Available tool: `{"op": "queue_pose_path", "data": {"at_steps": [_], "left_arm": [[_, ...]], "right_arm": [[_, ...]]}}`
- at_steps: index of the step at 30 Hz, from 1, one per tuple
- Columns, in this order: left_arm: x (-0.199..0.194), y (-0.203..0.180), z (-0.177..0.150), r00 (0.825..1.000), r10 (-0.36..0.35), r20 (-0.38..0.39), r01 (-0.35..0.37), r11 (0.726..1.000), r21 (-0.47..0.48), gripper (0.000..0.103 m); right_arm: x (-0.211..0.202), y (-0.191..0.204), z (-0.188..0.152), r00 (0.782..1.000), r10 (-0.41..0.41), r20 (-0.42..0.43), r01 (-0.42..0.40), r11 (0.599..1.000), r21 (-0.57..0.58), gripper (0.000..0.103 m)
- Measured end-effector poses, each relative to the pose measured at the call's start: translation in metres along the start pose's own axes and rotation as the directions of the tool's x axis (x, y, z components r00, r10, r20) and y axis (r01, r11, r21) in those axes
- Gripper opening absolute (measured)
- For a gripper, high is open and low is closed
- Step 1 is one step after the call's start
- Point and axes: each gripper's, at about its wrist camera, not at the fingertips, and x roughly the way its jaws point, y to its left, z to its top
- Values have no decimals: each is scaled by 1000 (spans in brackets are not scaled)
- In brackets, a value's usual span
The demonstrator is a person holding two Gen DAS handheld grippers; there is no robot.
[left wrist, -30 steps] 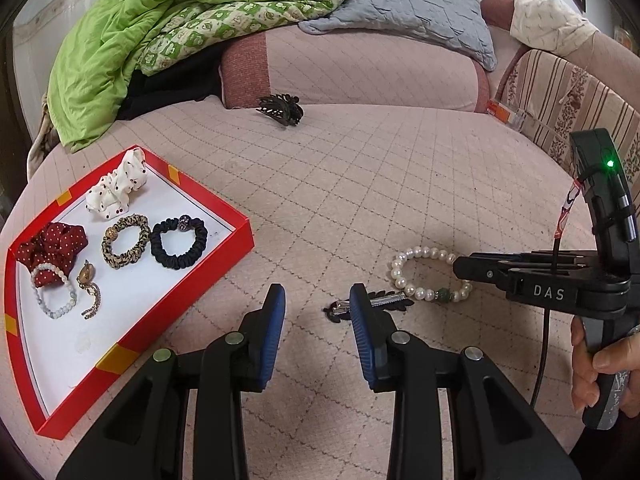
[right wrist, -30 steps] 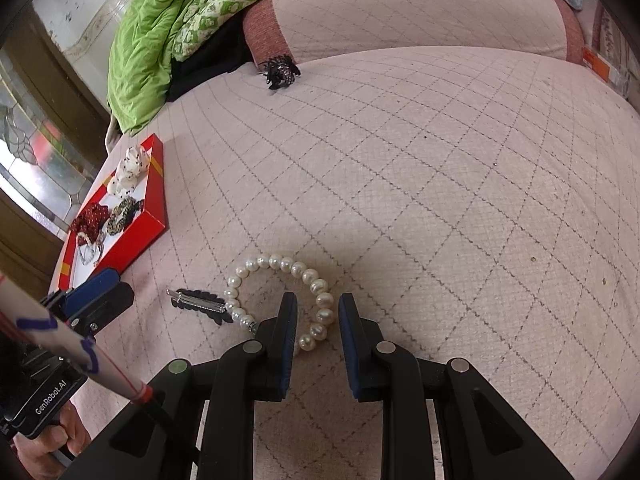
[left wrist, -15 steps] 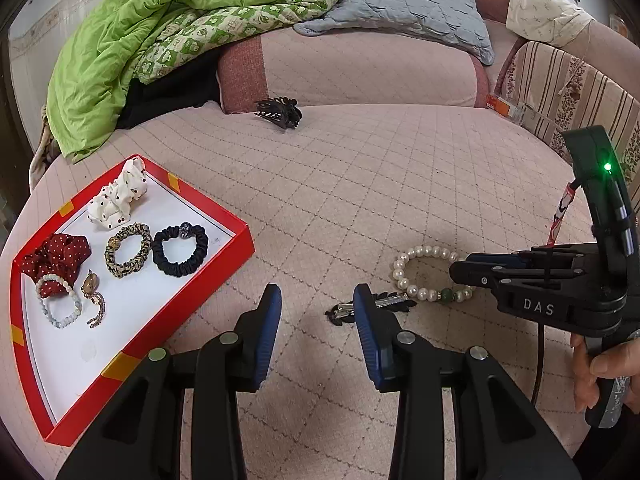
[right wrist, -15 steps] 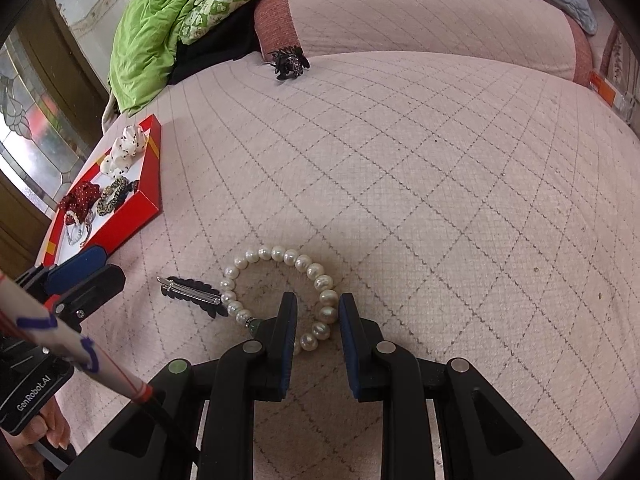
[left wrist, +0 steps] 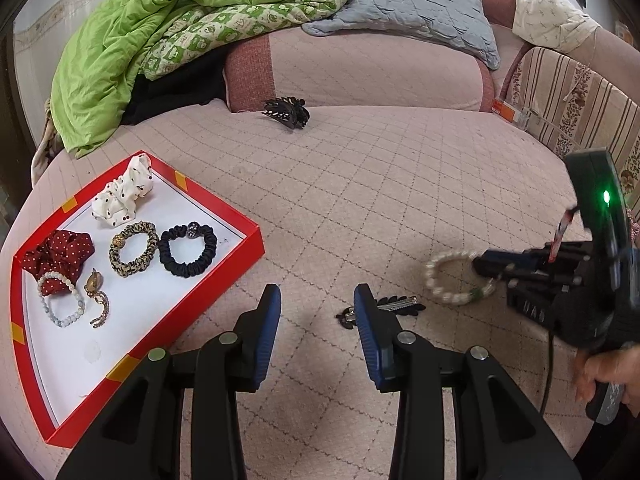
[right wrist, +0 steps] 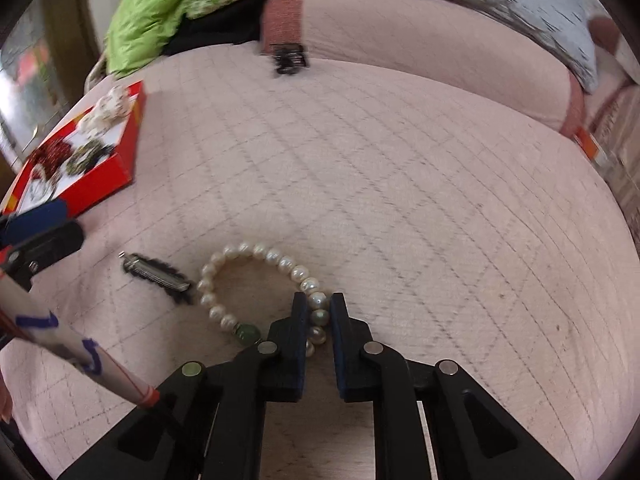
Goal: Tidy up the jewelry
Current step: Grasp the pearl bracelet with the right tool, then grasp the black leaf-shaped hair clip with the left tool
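A white pearl bracelet (right wrist: pixel 256 280) with one green bead lies on the pink quilted bed. My right gripper (right wrist: pixel 319 312) is shut on its near side, pearls pinched between the pads; it also shows in the left wrist view (left wrist: pixel 480 264) at the bracelet (left wrist: pixel 444 296). A black hair clip (right wrist: pixel 158 276) lies just left of the bracelet, partly behind my left finger (left wrist: pixel 372 320). My left gripper (left wrist: pixel 316 316) is open and empty, between the clip and the red tray (left wrist: pixel 224 280). The tray holds scrunchies, a bead bracelet and a small chain.
A black claw clip (left wrist: pixel 286 112) lies far back by the pink bolster (left wrist: pixel 360 68). A green quilt (left wrist: pixel 160 28) and grey cushion (left wrist: pixel 420 8) are piled behind. A striped sofa arm (left wrist: pixel 572 108) stands at the right.
My right gripper has moved forward over the pearl bracelet and closed on its near side. The left gripper has drifted slightly back and left.
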Motion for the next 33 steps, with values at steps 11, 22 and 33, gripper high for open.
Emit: {"op": "queue_pose_path", "data": {"at_steps": [11,22,33], "left_arm": [[28,-47,-9,996,-52,-71,69,963,260,49],[56,-42,-1,992,-27,-119,53,973,225,33],[57,-37,2,985,-81,-151,91,994,58,17]], "right_arm": [[1,-35,-1,998,52,-28,-46,982,181,12],[2,-38,-1,997,75,-33,-67,976,208,12],[6,-36,2,997,70,-34,-62,978,199,12]]}}
